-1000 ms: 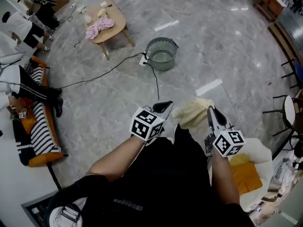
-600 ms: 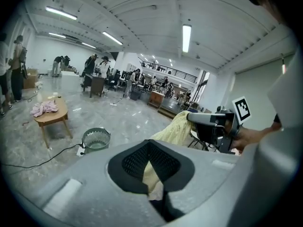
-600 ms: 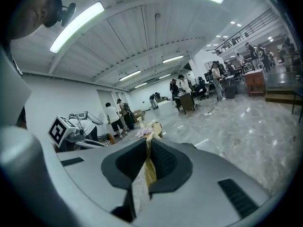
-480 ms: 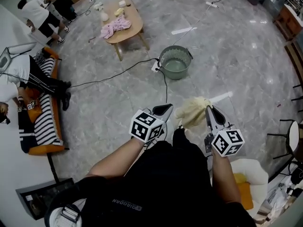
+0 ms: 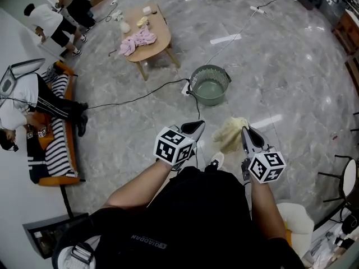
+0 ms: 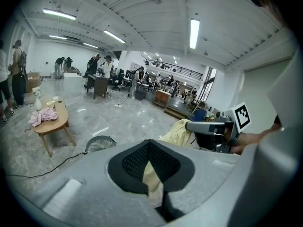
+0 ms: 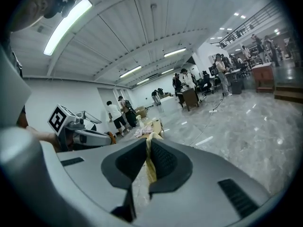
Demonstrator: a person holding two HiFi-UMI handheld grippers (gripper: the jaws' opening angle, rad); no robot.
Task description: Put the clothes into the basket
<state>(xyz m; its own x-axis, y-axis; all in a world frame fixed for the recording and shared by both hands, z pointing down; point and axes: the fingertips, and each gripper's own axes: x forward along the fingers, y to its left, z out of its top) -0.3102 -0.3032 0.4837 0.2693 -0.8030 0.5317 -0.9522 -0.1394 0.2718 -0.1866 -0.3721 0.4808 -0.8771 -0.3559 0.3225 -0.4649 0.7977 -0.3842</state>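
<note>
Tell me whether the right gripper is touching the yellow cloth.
Touching. In the right gripper view, the right gripper pinches the yellow cloth between its jaws.

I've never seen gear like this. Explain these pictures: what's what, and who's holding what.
No robot here: a person holds hand tongs, one in each hand. The downward picture comes from a camera on the person's head; the other two from cameras riding on each tool. The right tongs pinch a pale yellow cloth. The left tongs have their tips together; whether they hold a corner, I cannot tell. Ahead on the floor stands a green basket, and a low table carries a pink garment.
</note>
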